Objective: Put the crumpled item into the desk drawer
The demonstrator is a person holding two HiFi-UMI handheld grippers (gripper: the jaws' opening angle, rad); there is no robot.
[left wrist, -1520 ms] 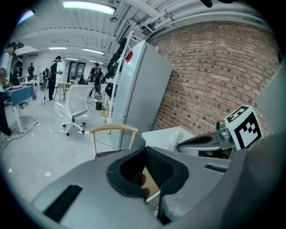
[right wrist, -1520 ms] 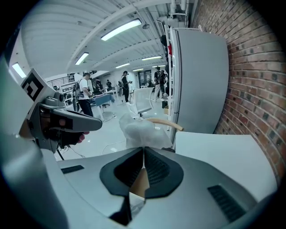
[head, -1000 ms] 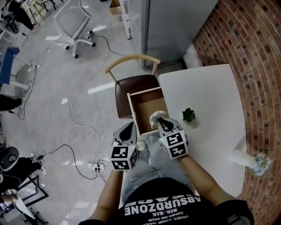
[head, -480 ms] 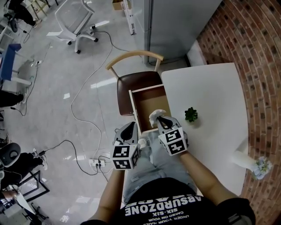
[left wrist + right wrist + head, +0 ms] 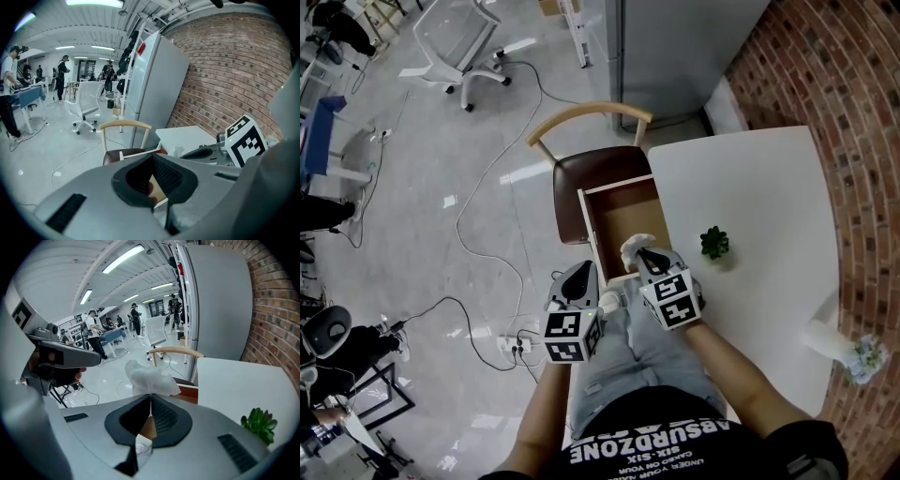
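The fingers [image 5: 164, 417] of our right gripper [image 5: 150, 398] are pressed together on the lower edge of the crumpled item [image 5: 149, 376], a white wad that looks like tissue or thin paper, and most of it puffs out above and beyond the tips. In the head view we hold it over the near end of the open drawer [image 5: 622, 217], just above the front edge, so it is in the air and not yet lying inside. The drawer juts out from the left side of the white tabletop [image 5: 750, 187], over the brown seat of a wooden chair [image 5: 591, 173], and its wooden bottom looks bare as far as we can see. A small green plant [image 5: 714, 242] stands on the tabletop just to the right of our right gripper, clear of the way in. Our left gripper [image 5: 578, 277] hangs to the left of the drawer's front corner, its fingers [image 5: 171, 174] together with nothing between them. We judge the wad to be very light and soft: it will give under any squeeze, cannot break, and needs no more than a gentle pinch, but a loose fold could slip out or cling to the pads when we let go. The hold on one edge seems good enough for so short a trip. What remains, as we see it, is to carry it a little further over the drawer, lower it, and part the fingers well so it drops free.
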